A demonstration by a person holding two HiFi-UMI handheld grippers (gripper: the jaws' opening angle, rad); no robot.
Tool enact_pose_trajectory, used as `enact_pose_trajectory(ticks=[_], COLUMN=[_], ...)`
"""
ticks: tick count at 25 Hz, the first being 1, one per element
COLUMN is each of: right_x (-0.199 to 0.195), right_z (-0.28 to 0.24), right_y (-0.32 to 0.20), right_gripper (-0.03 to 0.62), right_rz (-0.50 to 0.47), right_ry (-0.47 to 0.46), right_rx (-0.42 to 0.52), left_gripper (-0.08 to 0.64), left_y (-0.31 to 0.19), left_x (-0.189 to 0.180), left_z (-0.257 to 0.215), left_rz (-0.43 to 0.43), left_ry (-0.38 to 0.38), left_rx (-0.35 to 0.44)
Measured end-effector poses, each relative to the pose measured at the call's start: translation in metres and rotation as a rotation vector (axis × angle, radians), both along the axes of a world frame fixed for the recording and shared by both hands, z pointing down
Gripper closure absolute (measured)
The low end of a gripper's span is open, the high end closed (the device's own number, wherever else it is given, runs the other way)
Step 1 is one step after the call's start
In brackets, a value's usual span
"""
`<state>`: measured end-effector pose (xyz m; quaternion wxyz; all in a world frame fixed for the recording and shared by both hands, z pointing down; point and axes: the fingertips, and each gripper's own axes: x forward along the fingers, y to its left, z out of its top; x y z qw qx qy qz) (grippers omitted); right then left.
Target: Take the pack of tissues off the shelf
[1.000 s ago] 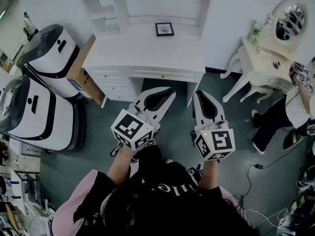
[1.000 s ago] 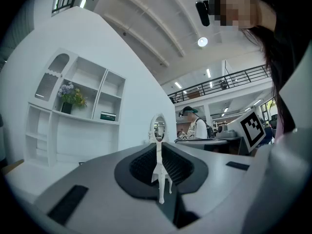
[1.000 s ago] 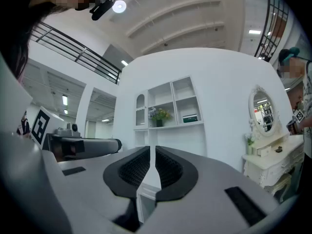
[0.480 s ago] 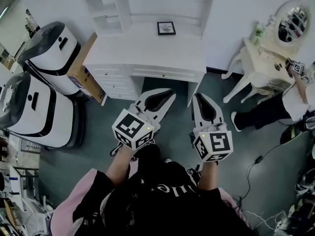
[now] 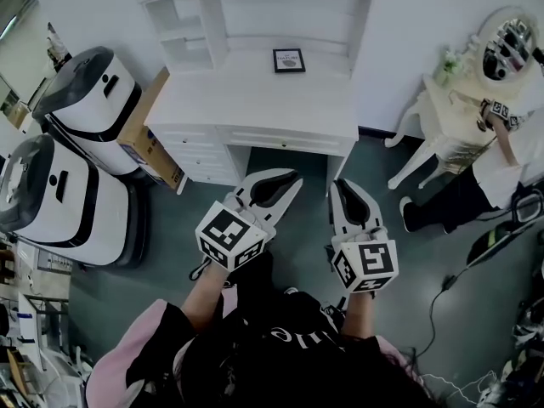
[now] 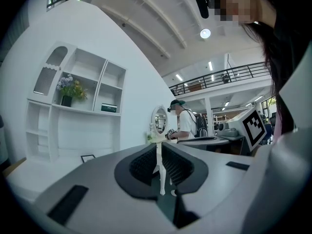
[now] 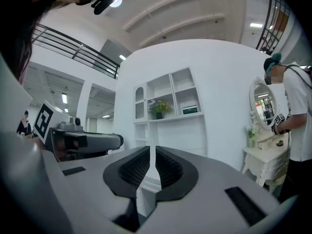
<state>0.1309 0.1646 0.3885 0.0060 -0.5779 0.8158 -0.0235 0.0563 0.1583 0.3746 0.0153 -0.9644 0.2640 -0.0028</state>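
Note:
The pack of tissues [image 6: 108,107] is a small dark green box on an upper shelf of the white shelf unit [image 5: 255,15] above the white desk [image 5: 255,100]. It also shows in the right gripper view as the tissue pack [image 7: 190,110]. My left gripper [image 5: 287,178] and right gripper [image 5: 345,185] are held side by side over the floor in front of the desk, pointing at it. Both are shut with nothing between the jaws: left gripper [image 6: 160,152], right gripper [image 7: 152,155]. They are well short of the shelf.
A small framed picture [image 5: 289,60] stands on the desk. A vase of flowers [image 6: 68,89] shares the tissue shelf. Two white-and-black machines [image 5: 85,83] and a cardboard box [image 5: 146,134] stand left. A vanity table with mirror [image 5: 463,109] and another person [image 5: 501,160] are right.
The desk and shelf unit have slid slightly lower in the head view, showing more of the shelves. Both grippers stay shut and side by side. The person at the right has shifted beside the vanity.

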Motion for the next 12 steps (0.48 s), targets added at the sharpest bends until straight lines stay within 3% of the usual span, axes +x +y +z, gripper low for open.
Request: enact_pose_trajectory(ticks=[6, 12], right_x=[-0.01, -0.037], right_z=[0.007, 0.01], right_y=[-0.052, -0.137], right_gripper=[0.525, 0.525], right_rz=[0.0, 0.006], right_ry=[0.007, 0.026], right_rx=[-0.016, -0.036], left_gripper=[0.518, 0.518], left_y=[-0.045, -0.131], left_x=[-0.008, -0.036], left_z=[0.008, 0.013], left_rz=[0.014, 0.016], left_ry=[0.008, 0.021], left_rx=[-0.014, -0.025])
